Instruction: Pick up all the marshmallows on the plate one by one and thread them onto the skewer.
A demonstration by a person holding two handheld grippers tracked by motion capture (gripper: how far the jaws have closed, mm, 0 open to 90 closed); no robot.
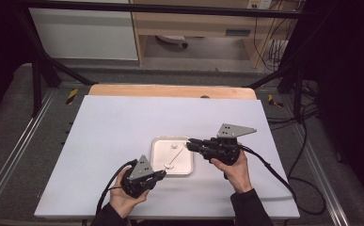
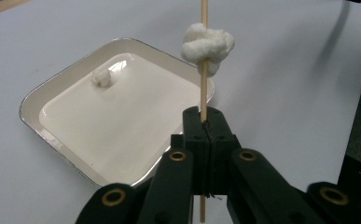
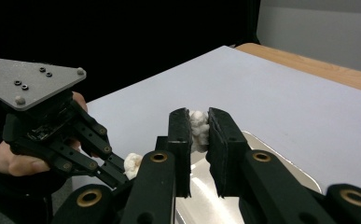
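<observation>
A thin wooden skewer (image 2: 204, 70) stands up from my left gripper (image 2: 204, 116), whose jaws are shut on its lower end. A white marshmallow (image 2: 208, 44) is threaded on the stick above the jaws. In the high view the left gripper (image 1: 162, 173) sits at the near left corner of a white square tray (image 1: 182, 165), and the skewer (image 1: 177, 157) slants over it. My right gripper (image 3: 198, 122) is shut on a second white marshmallow (image 3: 198, 128), held above the tray (image 3: 199, 193). A third small marshmallow (image 2: 102, 77) lies in the tray (image 2: 38, 100).
The tray rests on a white sheet (image 1: 114, 127) over a wooden table (image 1: 170, 90). Black cables (image 1: 273, 172) trail from both grippers off the near side. A dark metal frame (image 1: 38, 70) stands around the table's far corners.
</observation>
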